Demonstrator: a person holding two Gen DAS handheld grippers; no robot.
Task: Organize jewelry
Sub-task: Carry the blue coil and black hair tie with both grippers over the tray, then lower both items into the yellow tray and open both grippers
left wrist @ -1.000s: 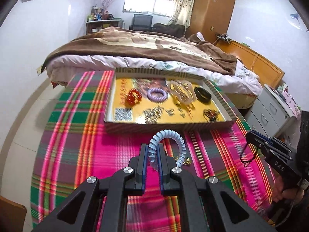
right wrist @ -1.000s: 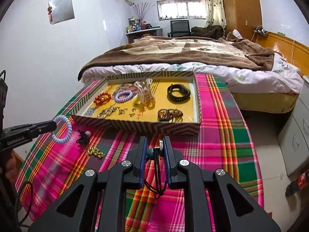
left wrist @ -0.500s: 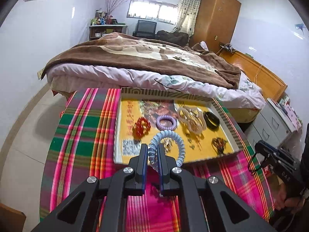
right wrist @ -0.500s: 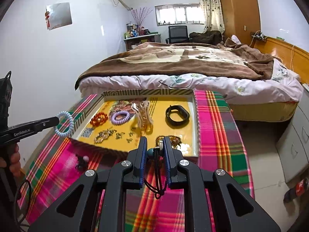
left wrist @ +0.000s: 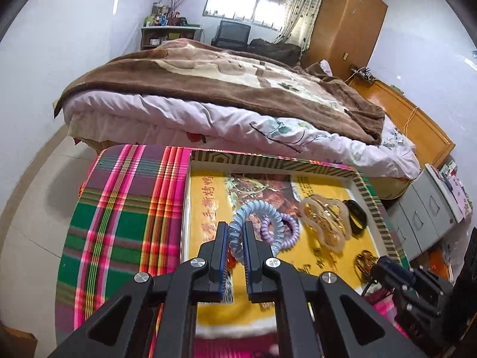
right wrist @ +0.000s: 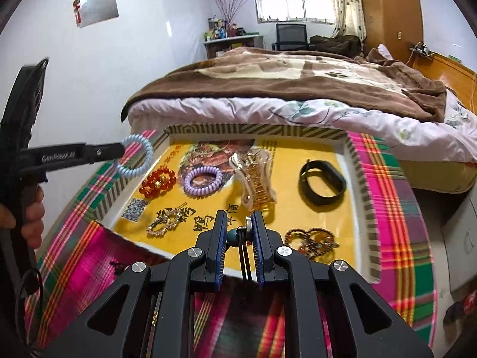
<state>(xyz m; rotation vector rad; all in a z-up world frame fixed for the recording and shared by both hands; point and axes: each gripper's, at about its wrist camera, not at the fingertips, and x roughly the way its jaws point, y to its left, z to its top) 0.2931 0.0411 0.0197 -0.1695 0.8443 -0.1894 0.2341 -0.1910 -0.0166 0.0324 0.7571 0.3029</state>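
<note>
Two wrist-mounted fisheye views, both angled down over the tray and facing the bed.

We look from the left gripper point(left wrist: 236, 235) along its fingers, close above the near left part of the tray point(left wrist: 268, 161), with the bed point(left wrist: 208, 89) beyond. We look from the right gripper point(right wrist: 238, 232) from the tray's point(right wrist: 253, 129) near edge, slightly farther back. Both views share the tray floor, the plaid tabletop point(right wrist: 396, 208), the bed and the window wall; each view also catches the opposite gripper at its side edge.
</note>
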